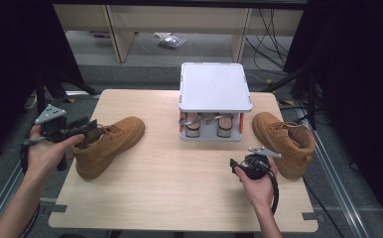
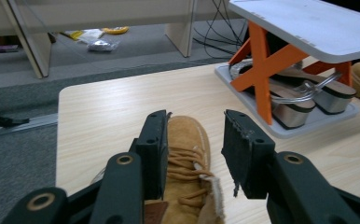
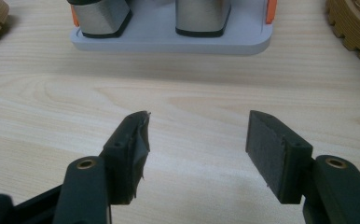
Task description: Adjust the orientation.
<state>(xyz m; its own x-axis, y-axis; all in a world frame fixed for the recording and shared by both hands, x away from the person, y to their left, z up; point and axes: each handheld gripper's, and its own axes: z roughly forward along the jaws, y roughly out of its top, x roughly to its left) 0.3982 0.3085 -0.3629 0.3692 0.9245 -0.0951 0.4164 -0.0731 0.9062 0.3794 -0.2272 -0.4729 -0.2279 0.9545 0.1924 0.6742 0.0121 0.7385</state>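
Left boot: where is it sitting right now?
In the high view the left boot lies on the table's left side, left of the shoe rack, its collar between the open left gripper jaws.

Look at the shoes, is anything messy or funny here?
A little. The left boot lies slanted across the table, toe toward the rack, while the right boot points the other way. The left gripper's pad looks frayed at its edge.

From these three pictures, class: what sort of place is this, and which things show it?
Probably a lab or workshop test bench: a bare wooden table, loose cables on the grey floor behind, and a small two-tier shoe rack staged with boots.
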